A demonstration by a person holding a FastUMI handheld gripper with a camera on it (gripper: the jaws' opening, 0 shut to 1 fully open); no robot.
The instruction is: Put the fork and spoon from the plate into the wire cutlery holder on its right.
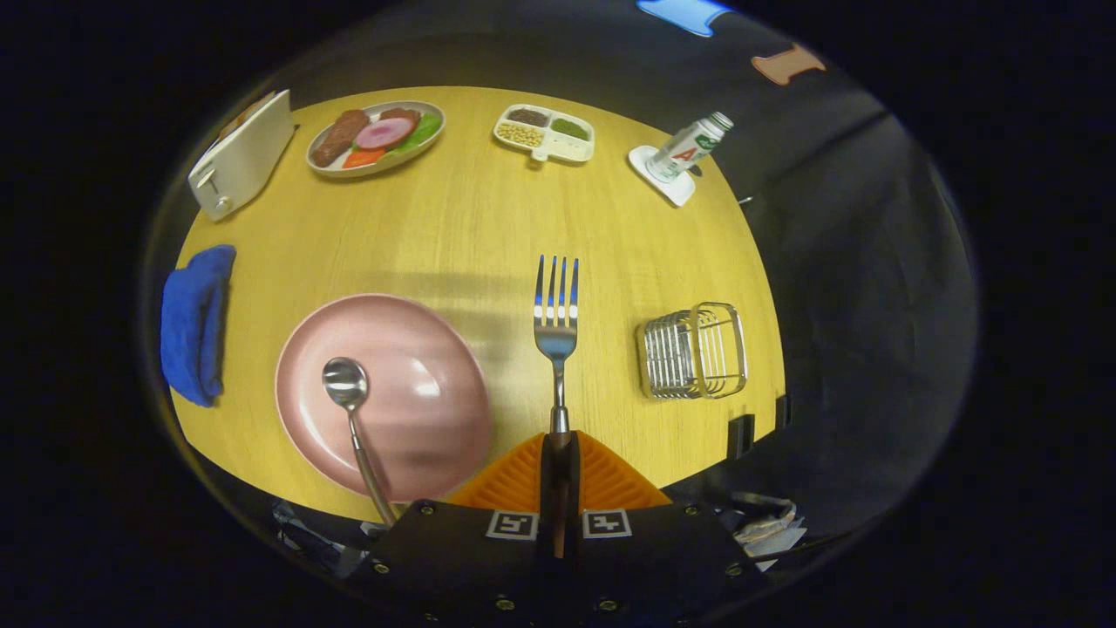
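Fork: handle end hidden between gripper fingers. Spoon: handle tip hidden behind gripper body, lower centre. Bottle, upper right: label too small to tell.

Gripper held high and pointing forward, its two fingers pressed close together and clamped on the handle of the fork, which sticks straight out ahead of them, prongs at the far end.
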